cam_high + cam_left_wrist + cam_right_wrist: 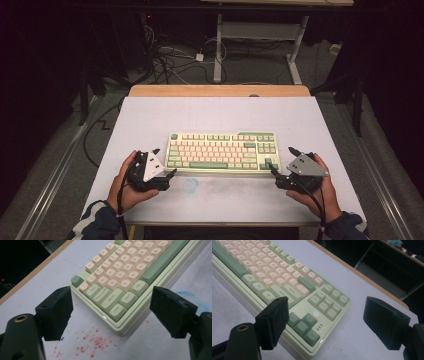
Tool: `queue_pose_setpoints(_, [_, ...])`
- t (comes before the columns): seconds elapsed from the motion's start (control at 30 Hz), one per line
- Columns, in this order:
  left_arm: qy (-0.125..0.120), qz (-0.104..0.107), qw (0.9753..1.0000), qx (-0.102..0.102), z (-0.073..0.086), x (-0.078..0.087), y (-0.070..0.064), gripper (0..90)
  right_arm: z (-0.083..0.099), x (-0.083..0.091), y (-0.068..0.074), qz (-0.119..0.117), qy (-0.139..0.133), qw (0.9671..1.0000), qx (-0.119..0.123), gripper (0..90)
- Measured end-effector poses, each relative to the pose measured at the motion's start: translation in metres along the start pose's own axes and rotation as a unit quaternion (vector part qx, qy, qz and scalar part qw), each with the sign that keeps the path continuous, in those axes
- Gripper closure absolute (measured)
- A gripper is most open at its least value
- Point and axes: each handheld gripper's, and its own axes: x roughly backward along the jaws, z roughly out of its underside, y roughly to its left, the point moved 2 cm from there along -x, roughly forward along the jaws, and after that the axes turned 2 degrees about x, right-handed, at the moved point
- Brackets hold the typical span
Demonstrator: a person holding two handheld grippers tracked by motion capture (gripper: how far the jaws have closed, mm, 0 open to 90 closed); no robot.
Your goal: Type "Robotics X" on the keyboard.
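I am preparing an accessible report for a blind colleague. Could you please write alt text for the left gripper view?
A green and cream keyboard lies on a white table, its near corner with the Ctrl key between the open black jaws of the left gripper. Red specks stain the table in front of the corner.

I am working in what looks like a lab or recording workroom, dark all round except for my lit white table (150, 120) with its bare wooden edge (220, 90) at the far side. Beyond it a grey floor (250, 70) carries a tangle of loose cables (165, 57) running to a small white box (199, 57), beside the white metal legs of another desk (218, 50). My tabletop is stained with red speckles (95, 342) and a blue smear (191, 185), the marks of repeated trials.
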Motion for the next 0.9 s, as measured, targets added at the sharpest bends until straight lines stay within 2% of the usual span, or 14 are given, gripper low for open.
queue_pose_setpoints(0.23, [0.003, -0.001, 1.0000, 0.002, 0.004, 0.005, 0.005, 17.5, 0.009, 0.003, -0.004, 0.003, 0.007, 1.0000, -0.003, 21.5])
queue_pose_setpoints(0.5, [0.011, -0.013, 0.9998, 0.011, 0.011, 0.009, 0.017, 17.5, 0.022, 0.006, -0.012, 0.013, 0.021, 0.9995, -0.019, 21.5])
queue_pose_setpoints(0.9, [0.021, -0.025, 0.9993, 0.019, 0.022, 0.015, 0.028, 17.5, 0.047, 0.011, -0.023, 0.033, 0.041, 0.9977, -0.043, 21.5])
